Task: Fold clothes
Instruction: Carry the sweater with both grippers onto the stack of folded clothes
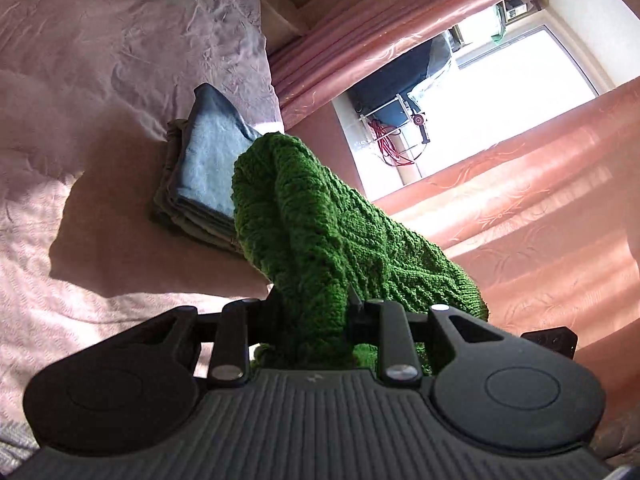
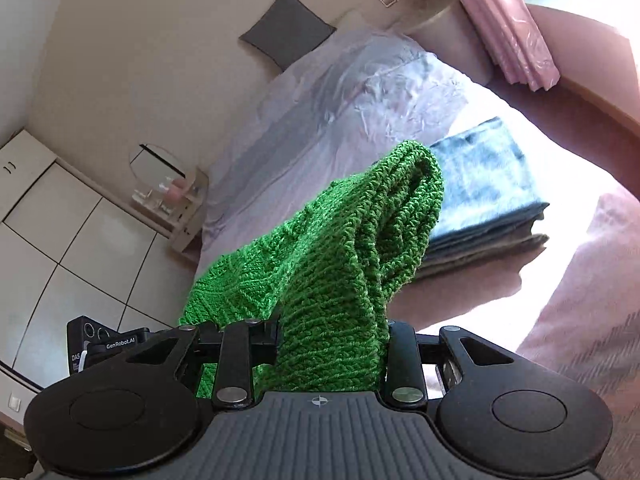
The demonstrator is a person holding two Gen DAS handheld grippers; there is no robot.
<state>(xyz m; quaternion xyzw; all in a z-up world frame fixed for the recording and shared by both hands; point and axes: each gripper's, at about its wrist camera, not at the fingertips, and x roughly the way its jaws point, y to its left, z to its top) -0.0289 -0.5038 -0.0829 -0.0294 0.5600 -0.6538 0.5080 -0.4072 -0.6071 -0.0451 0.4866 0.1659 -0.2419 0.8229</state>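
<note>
Sunlight pours across a wide bed under a pale pink crinkled bedspread (image 1: 100, 92), with salmon-pink patterned curtains (image 1: 520, 184) framing a bright window on one side and white panelled wardrobe doors (image 2: 60, 232) on the other. Up in the air over that bed goes the chunky green cable-knit sweater (image 1: 316, 232), bunched into a thick roll and held off the covers. The left gripper (image 1: 316, 304) is clamped tight on one end of the knit, its black fingers (image 1: 356, 300) pinching the wool between them. The right gripper (image 2: 332, 328) has the same garment clenched at the other end, green fabric squeezed between its jaws and spilling down to the left. Just beyond the sweater sits a neat stack of folded clothes (image 2: 488, 204) on the bedspread, faded blue denim on top, olive-grey layers beneath. A dark grey square cushion (image 2: 286, 28) leans against the cream wall at the head of the bed.
</note>
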